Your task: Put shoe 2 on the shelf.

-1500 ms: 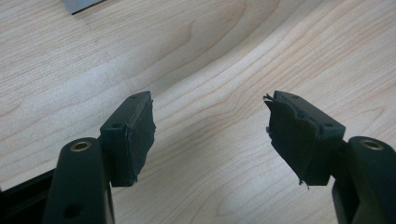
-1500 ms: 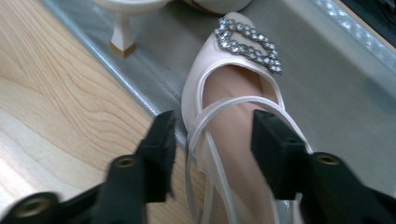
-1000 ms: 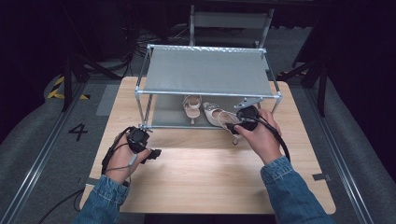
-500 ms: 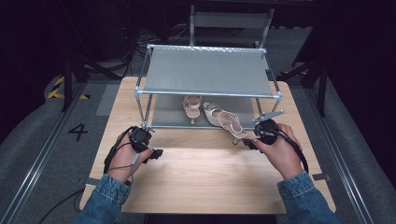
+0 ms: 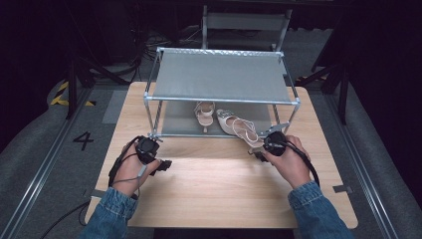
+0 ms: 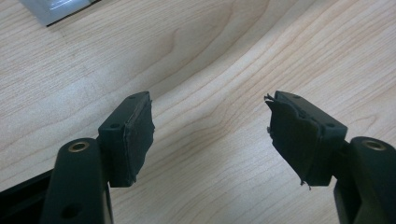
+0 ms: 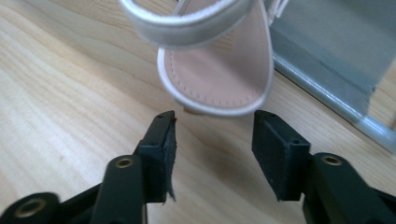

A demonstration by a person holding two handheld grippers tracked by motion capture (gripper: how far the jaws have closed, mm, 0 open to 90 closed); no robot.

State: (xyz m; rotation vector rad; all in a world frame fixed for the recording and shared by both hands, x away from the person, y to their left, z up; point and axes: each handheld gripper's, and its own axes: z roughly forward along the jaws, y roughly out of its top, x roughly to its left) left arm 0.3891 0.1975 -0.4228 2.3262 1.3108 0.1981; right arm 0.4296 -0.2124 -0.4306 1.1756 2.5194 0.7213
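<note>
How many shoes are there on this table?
2: one sandal on the rack's lower shelf, the other sandal sticking out over its front edge by the right claw. None seem hidden.

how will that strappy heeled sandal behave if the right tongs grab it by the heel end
The sandal looks light for its size: thin sole, narrow straps. The straps will probably flop, while the sole should stay stiff. Gripped at the heel end alone, the toe may sag or swing, and the smooth edge could slip between the right tongs, whose jaws have just been closing without yet touching it.
</note>
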